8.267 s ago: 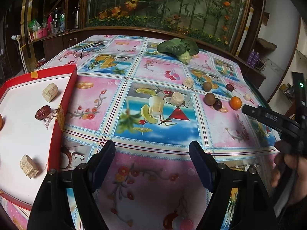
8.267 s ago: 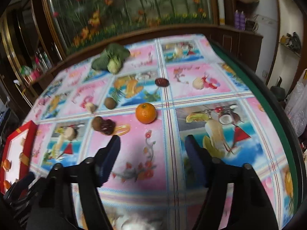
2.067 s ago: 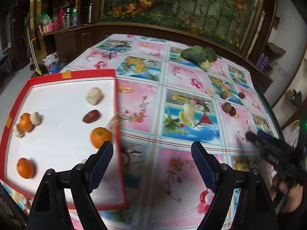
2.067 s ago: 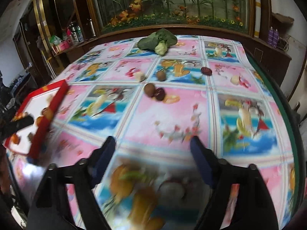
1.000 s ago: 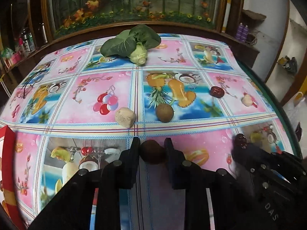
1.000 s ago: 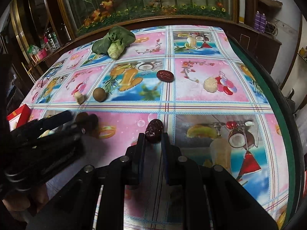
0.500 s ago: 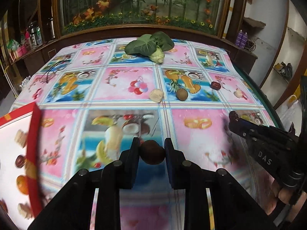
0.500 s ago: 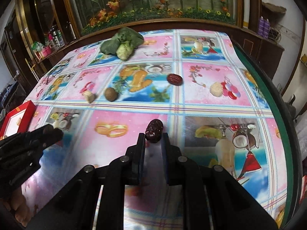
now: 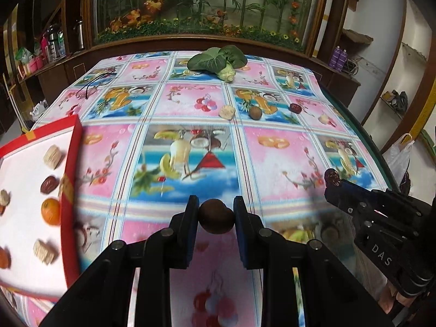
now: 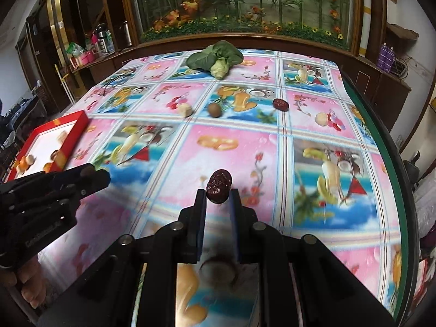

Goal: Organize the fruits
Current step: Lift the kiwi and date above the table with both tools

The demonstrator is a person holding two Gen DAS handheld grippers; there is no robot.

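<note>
My left gripper (image 9: 216, 216) is shut on a round brown fruit (image 9: 216, 219) and holds it above the fruit-print tablecloth. My right gripper (image 10: 218, 190) is shut on a wrinkled dark red date (image 10: 218, 182); it also shows in the left wrist view (image 9: 332, 177) at the right. The red-rimmed white tray (image 9: 71, 163) lies at the left and holds oranges (image 9: 50, 210), a date (image 9: 49, 184) and pale cakes (image 9: 53, 156). On the cloth farther back lie a pale cake (image 9: 227, 112), a brown fruit (image 9: 255, 113), another date (image 9: 295, 108) and a pale piece (image 9: 323, 119).
A green leafy cabbage (image 9: 218, 61) lies at the table's far side. The table's dark green edge (image 10: 392, 163) runs down the right. Wooden cabinets and a glass panel with plants stand behind. A white plastic bag (image 9: 399, 154) hangs at the right.
Both grippers closed on their fruit a second ago and have carried them back and to the left. The red tray has come further into the left wrist view.
</note>
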